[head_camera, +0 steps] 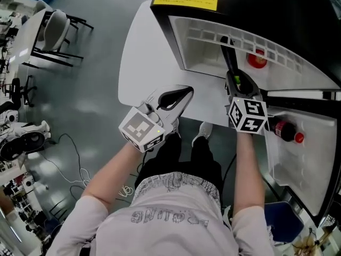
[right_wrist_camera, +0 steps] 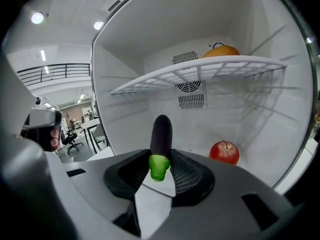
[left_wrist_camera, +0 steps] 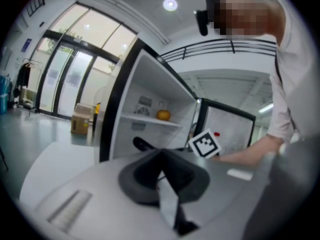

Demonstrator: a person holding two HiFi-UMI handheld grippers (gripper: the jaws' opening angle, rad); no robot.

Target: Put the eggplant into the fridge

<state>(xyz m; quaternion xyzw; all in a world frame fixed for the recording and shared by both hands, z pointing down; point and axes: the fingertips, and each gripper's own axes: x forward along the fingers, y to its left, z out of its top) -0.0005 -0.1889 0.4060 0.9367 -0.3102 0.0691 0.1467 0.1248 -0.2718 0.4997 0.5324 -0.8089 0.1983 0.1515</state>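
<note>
From over the person's head, the right gripper (head_camera: 236, 85) reaches into the open fridge (head_camera: 198, 52). Its fingers are clamped on the eggplant (head_camera: 228, 55), whose long axis runs straight ahead of them into the compartment. The left gripper (head_camera: 184, 94) hangs over the edge of the white counter (head_camera: 136, 57), clear of the job. Looking along the left gripper, its fingers (left_wrist_camera: 150, 176) are pressed together on nothing, with the fridge beyond. Along the right gripper, the eggplant sits green stem nearest, its dark body pointing at the back wall, below the wire shelf (right_wrist_camera: 200, 73) that carries an orange (right_wrist_camera: 223, 50). A red apple (right_wrist_camera: 224, 152) lies on the fridge floor to the right; the floor ahead and to the left looks free, I reckon, for setting the eggplant down.
</note>
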